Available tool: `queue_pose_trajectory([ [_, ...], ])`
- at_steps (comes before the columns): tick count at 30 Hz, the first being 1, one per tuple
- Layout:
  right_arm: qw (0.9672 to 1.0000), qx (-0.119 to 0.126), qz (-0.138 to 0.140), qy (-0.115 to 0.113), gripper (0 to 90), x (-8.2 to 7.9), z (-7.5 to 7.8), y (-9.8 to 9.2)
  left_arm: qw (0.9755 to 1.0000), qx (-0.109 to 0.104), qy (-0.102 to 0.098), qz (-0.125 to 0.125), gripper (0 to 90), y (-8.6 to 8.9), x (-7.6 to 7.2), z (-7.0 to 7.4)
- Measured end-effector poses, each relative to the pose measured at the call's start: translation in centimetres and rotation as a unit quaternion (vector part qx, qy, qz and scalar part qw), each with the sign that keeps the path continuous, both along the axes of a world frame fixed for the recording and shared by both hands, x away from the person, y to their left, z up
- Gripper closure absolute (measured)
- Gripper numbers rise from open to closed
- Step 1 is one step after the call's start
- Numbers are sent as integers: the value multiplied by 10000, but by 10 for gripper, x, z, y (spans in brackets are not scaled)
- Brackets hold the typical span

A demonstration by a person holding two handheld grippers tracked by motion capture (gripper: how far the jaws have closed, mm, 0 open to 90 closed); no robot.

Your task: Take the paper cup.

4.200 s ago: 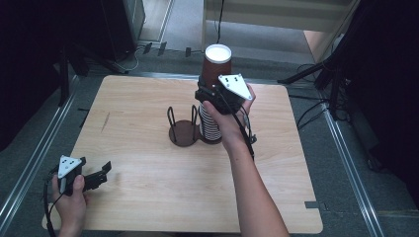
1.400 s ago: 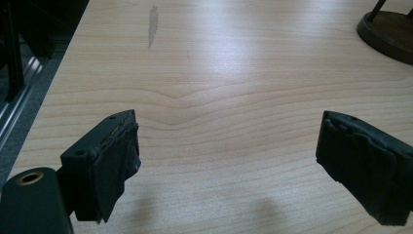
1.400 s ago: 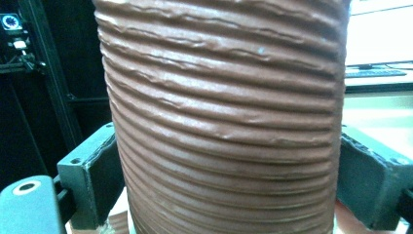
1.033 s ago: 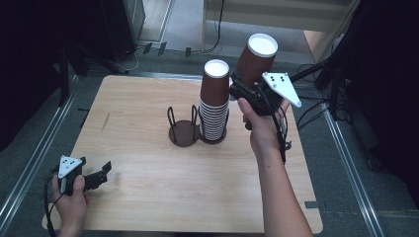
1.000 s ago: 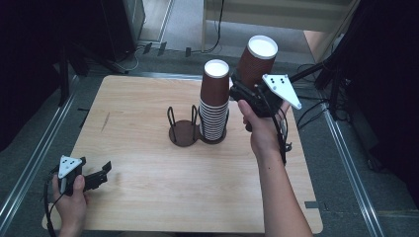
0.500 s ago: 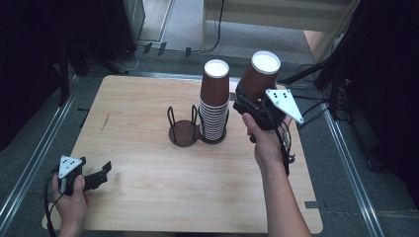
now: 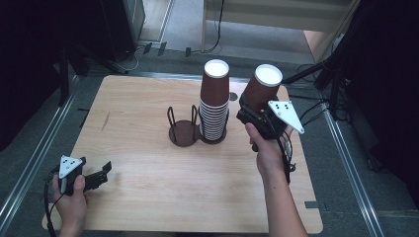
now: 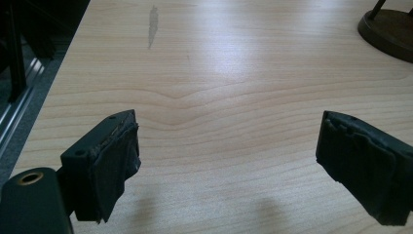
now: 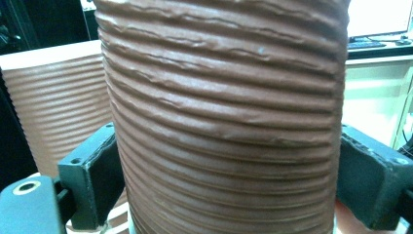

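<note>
The wooden table (image 7: 148, 123) carries everything here, and the landmark on it is the stack of brown ribbed cups (image 7: 214, 103), standing upside down with its white base uppermost, a little beyond the table's middle; the stack sits in the right half of a dark double cup holder (image 7: 185, 133), whose left ring, just beside the stack, has only its 2 wire loops standing up. Just to the right of the stack, and apart from it, 1 single cup (image 7: 261, 89) of the same brown ribbed kind is held up off the table, also base-up and leaning slightly away from the stack; the right gripper (image 7: 252, 112) clamps it across the lower body, both black pads pressed against the ribbed wall (image 9: 229, 122) in the right gripper view (the stack shows behind it at the left there). Well away from the stack, at the near left corner of the table, the left gripper (image 7: 101, 173) rests low over the wood; its jaws stand apart with nothing between them, bare table (image 8: 219, 112) showing in the gap.
</note>
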State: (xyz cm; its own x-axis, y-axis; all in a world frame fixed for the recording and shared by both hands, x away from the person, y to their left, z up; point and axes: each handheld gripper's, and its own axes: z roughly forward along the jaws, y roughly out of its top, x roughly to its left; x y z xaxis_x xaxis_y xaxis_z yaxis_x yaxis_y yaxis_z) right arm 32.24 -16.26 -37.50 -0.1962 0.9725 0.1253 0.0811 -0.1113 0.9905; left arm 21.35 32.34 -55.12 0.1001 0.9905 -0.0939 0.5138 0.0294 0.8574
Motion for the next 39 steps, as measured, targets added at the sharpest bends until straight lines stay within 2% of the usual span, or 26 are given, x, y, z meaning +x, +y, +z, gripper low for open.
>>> queue_pose_trajectory([
  [6, 10000, 41, 24, 43, 100, -4, -10, -3, 10000, -11, 8, 0, 91, 0, 0, 0],
  [12, 9999, 50, 46, 139, 100, -10, -26, -6, 10000, -9, 6, -3, 91, 0, 0, 0],
  [27, 9994, 124, -70, 311, 100, -25, -62, -21, 10000, 6, 13, -9, 91, 0, 0, 0],
  [33, 9995, 94, -86, 282, 100, -30, -69, -22, 10000, 13, 12, -11, 91, 0, 0, 0],
  [39, 9997, -83, -58, 243, 100, -38, -77, -19, 10000, 18, 2, -22, 91, 0, 0, 0],
])
